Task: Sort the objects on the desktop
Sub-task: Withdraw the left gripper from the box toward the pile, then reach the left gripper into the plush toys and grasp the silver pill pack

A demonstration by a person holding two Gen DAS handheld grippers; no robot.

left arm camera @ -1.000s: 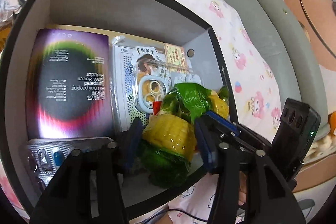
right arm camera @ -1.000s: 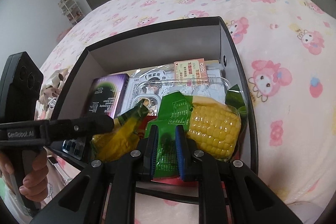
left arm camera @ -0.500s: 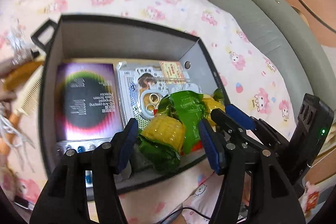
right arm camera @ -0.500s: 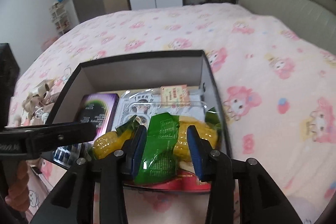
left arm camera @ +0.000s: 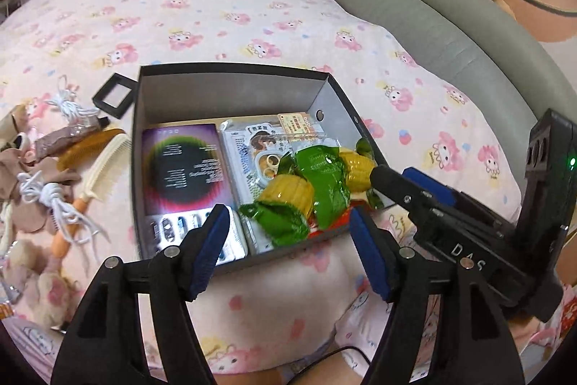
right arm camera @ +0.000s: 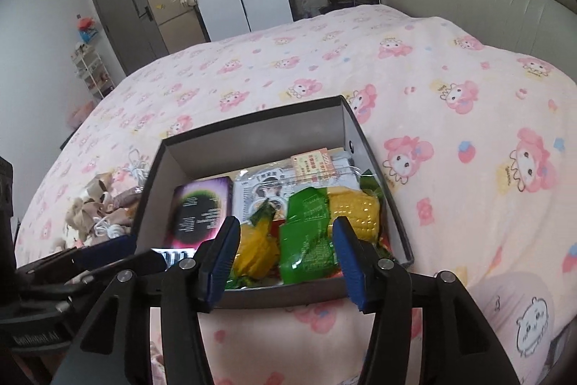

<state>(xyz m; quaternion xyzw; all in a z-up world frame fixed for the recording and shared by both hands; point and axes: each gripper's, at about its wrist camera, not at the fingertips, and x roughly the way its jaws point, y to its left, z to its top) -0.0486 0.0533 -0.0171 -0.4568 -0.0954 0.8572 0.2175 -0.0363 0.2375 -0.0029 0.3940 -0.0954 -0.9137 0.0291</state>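
Observation:
A dark grey box (left arm camera: 230, 92) (right arm camera: 252, 147) sits on the pink bed cover. Inside lie two packs of corn in green wrap (left arm camera: 288, 197) (left arm camera: 355, 165) (right arm camera: 353, 210), a purple screen-protector pack (left arm camera: 184, 168) (right arm camera: 202, 208), a white carded item (left arm camera: 252, 147), and a pill blister (left arm camera: 184, 226). My left gripper (left arm camera: 292, 249) is open and empty, above the box's near edge. My right gripper (right arm camera: 285, 264) is open and empty, near the box's front wall; it also shows in the left wrist view (left arm camera: 425, 193).
Left of the box lie combs (left arm camera: 104, 161), white cords (left arm camera: 47, 197), a brown wrapper (left arm camera: 68, 136), beige cloth (left arm camera: 21, 211) and a black frame (left arm camera: 115, 96). A grey-green sofa (left arm camera: 450, 24) runs along the right. Wardrobes and a door (right arm camera: 122, 6) stand at the back.
Both grippers have let go of the corn packs, opened wide and pulled back up and away from the box. The corn packs now lie in the box.

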